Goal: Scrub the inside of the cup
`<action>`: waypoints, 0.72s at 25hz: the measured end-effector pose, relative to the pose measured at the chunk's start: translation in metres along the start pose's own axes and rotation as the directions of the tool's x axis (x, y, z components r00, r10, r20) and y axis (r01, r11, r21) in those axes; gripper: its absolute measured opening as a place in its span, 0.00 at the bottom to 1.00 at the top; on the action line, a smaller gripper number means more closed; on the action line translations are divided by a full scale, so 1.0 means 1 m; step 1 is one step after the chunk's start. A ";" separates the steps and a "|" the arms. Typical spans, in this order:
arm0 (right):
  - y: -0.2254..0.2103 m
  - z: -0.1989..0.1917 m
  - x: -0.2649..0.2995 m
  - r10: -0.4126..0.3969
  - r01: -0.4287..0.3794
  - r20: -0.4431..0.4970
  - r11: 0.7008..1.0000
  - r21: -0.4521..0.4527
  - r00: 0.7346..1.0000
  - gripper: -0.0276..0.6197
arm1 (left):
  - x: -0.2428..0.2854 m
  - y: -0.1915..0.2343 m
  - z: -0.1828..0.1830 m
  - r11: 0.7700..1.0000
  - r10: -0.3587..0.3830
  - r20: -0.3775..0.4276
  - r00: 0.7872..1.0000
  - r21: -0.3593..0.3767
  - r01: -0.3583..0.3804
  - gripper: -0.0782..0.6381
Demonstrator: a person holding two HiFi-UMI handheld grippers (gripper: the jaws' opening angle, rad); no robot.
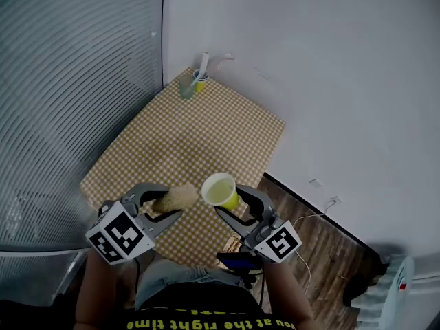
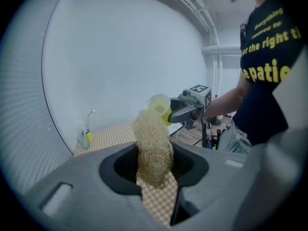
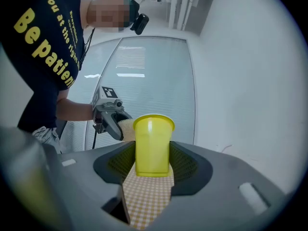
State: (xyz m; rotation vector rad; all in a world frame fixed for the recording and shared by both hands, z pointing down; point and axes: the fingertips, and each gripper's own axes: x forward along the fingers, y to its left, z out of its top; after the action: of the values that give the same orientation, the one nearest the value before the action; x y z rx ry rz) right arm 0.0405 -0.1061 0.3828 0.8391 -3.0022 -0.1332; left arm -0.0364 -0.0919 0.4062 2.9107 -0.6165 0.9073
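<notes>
Head view: left gripper [image 1: 167,206] at 7 o'clock of frame, right gripper [image 1: 234,203] at 5 o'clock. Both are held up over the near edge of the checked table [image 1: 206,136].

Left gripper view: the jaws are clamped on a tan fibrous scrubber [image 2: 153,146], which stands between the pads and sticks out well past the fingertips.

Right gripper view: the jaws are closed on the sides of the yellow cup [image 3: 152,146], pads on its lower wall – base toward the camera, rim away.

Cup location: in the right gripper, off the table, at 3 o'clock of the scrubber in the head view. The open mouth shows from above, tipped toward the left gripper. The inside looks pale.

The scrubber's free end is just beside the cup's rim, outside the mouth – can't tell if it touches. In the left gripper view the cup's mouth faces the camera at 12 o'clock of the scrubber tip, with the right gripper at 3 o'clock of it. In the right gripper view the left gripper is at 10 o'clock of the cup, and a bit of scrubber shows at the cup's left edge.

Far corner of the table, 12 o'clock in the head view: a greenish glass [image 1: 186,88] and a small yellow container [image 1: 200,84] with a white stick in it, close together and well apart from the cup.

Wood floor [image 1: 323,253] at 4 o'clock.
</notes>
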 end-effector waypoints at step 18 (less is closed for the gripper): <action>-0.011 0.009 -0.006 -0.044 0.040 0.060 0.997 0.065 0.997 0.40 | -0.018 0.023 0.014 0.980 0.128 0.311 0.942 -0.182 -0.073 0.32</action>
State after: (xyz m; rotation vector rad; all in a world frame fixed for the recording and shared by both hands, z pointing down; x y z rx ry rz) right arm 0.0509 -0.1112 0.3732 0.9206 -3.0623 -0.0662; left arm -0.0513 -0.1083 0.3825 2.9124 -0.8230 0.3598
